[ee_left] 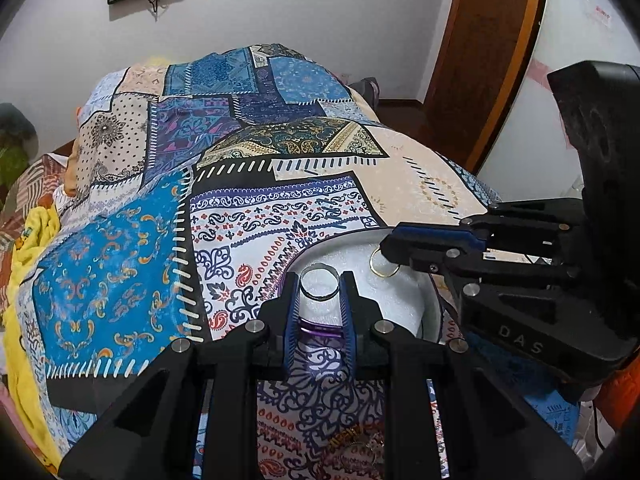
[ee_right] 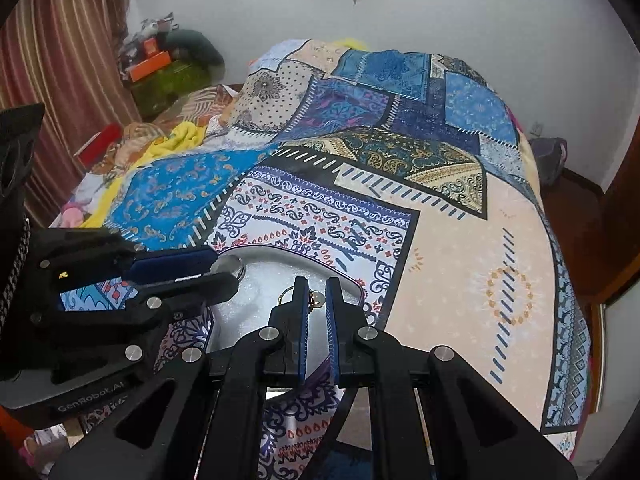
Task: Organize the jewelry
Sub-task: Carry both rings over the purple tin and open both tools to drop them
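A round white foam-lined tray [ee_left: 430, 308] lies on the patterned quilt [ee_left: 120, 280]. My left gripper [ee_left: 320, 286] is shut on a silver bangle [ee_left: 320, 282] and holds it over the tray; a purple bangle [ee_left: 320, 330] lies lower between its fingers. My right gripper [ee_right: 317, 294] hangs over the tray [ee_right: 256, 280], jaws slightly apart, with a small gold earring [ee_right: 314, 300] between the tips; whether it grips the earring is unclear. A gold hoop [ee_left: 382, 268] lies on the foam by the right gripper's tip [ee_left: 394, 246]. The left gripper [ee_right: 216, 268] shows in the right wrist view with the bangle [ee_right: 232, 268].
More jewelry [ee_left: 356, 444] lies on the quilt below my left gripper. A yellow blanket [ee_left: 32, 240] and clutter lie at the bed's left. A wooden door [ee_left: 480, 40] stands at the right, and boxes [ee_right: 152, 64] are piled in the far corner.
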{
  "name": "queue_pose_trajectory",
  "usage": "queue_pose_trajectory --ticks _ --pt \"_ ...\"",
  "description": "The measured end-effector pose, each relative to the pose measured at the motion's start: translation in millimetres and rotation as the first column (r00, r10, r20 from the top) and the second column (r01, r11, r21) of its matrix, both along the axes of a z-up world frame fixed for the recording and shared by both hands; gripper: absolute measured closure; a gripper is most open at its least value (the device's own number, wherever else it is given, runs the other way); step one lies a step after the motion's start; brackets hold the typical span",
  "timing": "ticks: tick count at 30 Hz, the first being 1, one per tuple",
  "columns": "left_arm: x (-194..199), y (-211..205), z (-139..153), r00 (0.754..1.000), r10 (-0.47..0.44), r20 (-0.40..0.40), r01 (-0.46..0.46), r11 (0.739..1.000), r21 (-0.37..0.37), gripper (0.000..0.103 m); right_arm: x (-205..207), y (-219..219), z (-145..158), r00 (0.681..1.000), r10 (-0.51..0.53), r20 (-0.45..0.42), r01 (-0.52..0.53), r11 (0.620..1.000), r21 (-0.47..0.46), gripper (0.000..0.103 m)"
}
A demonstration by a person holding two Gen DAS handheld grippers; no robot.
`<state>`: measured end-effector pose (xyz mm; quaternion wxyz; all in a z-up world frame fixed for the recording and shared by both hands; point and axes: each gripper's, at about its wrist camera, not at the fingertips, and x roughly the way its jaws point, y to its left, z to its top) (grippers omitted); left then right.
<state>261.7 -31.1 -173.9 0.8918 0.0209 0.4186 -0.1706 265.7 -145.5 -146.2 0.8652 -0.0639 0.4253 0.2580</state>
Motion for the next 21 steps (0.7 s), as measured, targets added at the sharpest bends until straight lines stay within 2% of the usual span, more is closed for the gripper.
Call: queue_pose_trajectory --ticks 7,15,21 --pt "0.8 -1.6 0.0 1.0 -0.009 -0.005 0.009 1.0 0.009 0.084 3.6 1.8 -2.4 1.0 0.023 -0.021 -0.023 1.0 0.013 0.096" --pt "-4.7 1.6 5.0 1.0 0.006 0.002 -0.006 1.0 0.026 0.084 1.7 3.6 0.3 1.0 0.019 0.001 -0.019 1.0 -0.007 0.095" --pt "-11.6 10.7 11.2 0.999 0.032 0.002 -0.033 0.999 0.019 0.083 2.2 1.7 3.5 1.0 0.0 -0.008 0.0 1.0 -0.016 0.086"
